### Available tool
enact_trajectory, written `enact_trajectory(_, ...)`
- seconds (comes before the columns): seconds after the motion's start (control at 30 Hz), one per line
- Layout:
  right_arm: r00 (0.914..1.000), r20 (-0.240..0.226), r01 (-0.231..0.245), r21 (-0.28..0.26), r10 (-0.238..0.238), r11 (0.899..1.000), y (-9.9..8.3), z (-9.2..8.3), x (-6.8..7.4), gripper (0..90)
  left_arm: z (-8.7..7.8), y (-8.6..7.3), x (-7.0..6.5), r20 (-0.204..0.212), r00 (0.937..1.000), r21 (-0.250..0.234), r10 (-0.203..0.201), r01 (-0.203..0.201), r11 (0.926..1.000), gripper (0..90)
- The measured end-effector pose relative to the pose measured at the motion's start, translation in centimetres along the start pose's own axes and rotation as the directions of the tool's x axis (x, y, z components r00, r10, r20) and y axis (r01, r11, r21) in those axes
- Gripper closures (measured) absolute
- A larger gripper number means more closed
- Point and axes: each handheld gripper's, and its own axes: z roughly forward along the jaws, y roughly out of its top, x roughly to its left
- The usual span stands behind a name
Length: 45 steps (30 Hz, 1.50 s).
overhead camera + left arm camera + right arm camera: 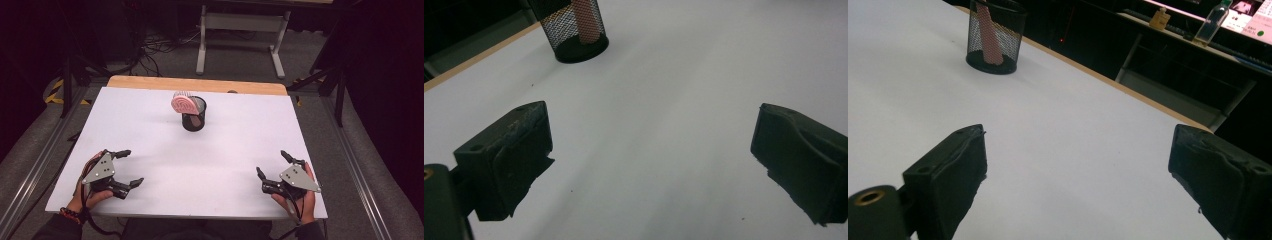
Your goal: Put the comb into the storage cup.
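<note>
White table [150, 150]: pink brush [184, 104] in mesh cup [194, 120]

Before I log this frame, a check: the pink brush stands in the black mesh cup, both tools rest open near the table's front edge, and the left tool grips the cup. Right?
Not quite. The left tool grips nothing: the high view shows it open, well apart from the mesh cup. The rest holds: the pink brush stands in the cup, and the right tool is open too.
</note>
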Motion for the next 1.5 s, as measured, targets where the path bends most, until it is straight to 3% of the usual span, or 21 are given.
enact_trajectory(0.27,0.9999,0.012,-0.005,0.041,0.004,0.999,-1.2,-0.6,-0.4,6.0,0.2,-0.1,0.1,0.001,1.0000,0.000,-0.003,0.003,1.0000,3.9)
enact_trajectory(0.43,1.0000,0.004,-0.007,0.032,0.007,0.999,-1.1,-0.5,-0.3,5.4,0.2,0.0,0.0,0.001,1.0000,0.001,-0.001,0.001,1.0000,3.8)
enact_trajectory(0.53,0.9997,-0.009,-0.024,0.025,0.025,0.999,-1.0,-0.2,-0.2,4.8,0.2,0.0,0.0,-0.002,1.0000,0.009,0.000,0.000,1.0000,3.7)
enact_trajectory(0.77,0.9983,-0.058,-0.006,0.032,0.008,0.999,-0.4,1.0,1.1,5.3,0.2,0.1,-0.2,0.001,1.0000,0.013,0.009,-0.009,0.9999,3.7)
enact_trajectory(1.0,0.9976,-0.064,-0.023,0.037,0.026,0.999,-0.3,1.4,1.4,5.4,0.3,-0.1,-0.2,0.013,0.9999,0.017,0.005,-0.005,0.9998,3.6)
enact_trajectory(1.23,0.9972,-0.075,0.009,0.035,-0.007,0.999,0.2,1.7,2.3,5.4,0.3,0.0,-0.2,0.016,0.9998,0.009,0.012,-0.012,0.9999,3.7)
enact_trajectory(1.5,0.9974,-0.071,0.016,0.035,-0.013,0.999,0.2,1.8,2.3,5.3,0.4,-0.1,-0.2,0.022,0.9997,0.013,0.007,-0.008,0.9999,3.6)
